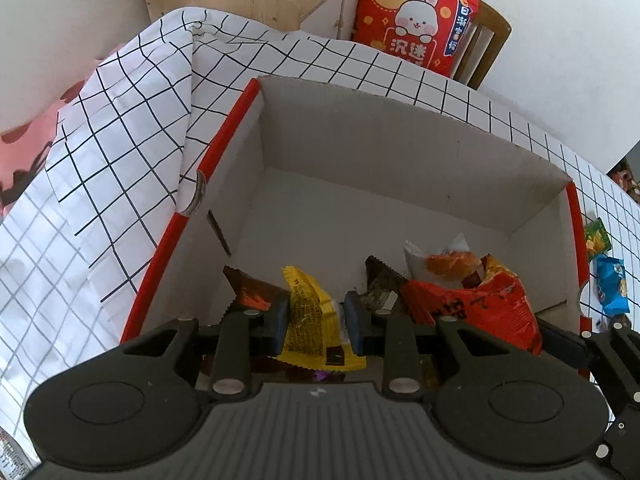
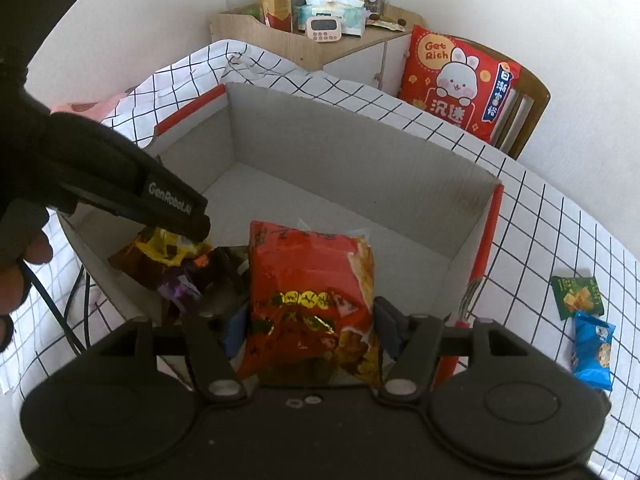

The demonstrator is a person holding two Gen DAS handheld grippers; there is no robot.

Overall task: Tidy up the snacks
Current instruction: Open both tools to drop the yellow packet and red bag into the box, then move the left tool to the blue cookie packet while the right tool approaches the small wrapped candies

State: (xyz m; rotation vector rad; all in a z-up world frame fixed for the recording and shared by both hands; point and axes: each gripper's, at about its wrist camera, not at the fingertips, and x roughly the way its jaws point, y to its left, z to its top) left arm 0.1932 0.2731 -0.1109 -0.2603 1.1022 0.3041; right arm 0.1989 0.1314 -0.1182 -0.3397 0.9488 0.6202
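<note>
Left gripper [image 1: 316, 322] — jaws set narrow, pads pressing both sides of a yellow snack packet [image 1: 310, 312] that hangs low inside the cardboard box [image 1: 400, 148]. Right gripper [image 2: 310, 330] — jaws about half spread, a red snack bag [image 2: 308, 292] upright between them over the box's near end; whether both pads press it cannot be told. Beyond the left jaws lie dark wrappers [image 1: 256, 292]. Outside the right jaw, on the checked cloth [image 2: 560, 220], rest a green packet [image 2: 576, 294] and a blue packet [image 2: 592, 350], near each other.
</note>
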